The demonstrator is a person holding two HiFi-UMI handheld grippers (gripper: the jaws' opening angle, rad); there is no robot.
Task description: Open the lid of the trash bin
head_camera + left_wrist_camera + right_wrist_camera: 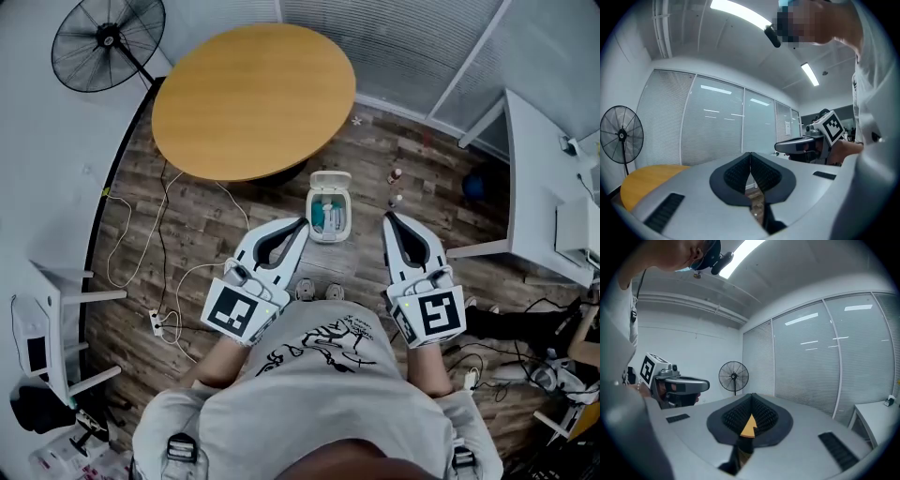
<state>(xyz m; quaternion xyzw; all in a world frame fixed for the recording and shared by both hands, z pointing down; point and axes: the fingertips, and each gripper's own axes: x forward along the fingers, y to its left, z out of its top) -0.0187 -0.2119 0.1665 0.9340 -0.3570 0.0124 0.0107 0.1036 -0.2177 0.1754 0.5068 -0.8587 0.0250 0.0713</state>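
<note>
You hold two grippers: one left gripper (303,223) and one right gripper (386,217). Before you there is one trash bin (310,212). You can count also one round table (253,98), one standing fan (108,42), one white desk (534,178) and one power strip (157,323).

left gripper (302,223) and right gripper (387,217) side by side, both closed, empty.

Your shirt (319,375) is covering all but the toes of your shoes (306,291). Whatever is lying in the trash bin (330,237) is showing too small to tell, and the round table (253,98) is hiding most of its own base.
</note>
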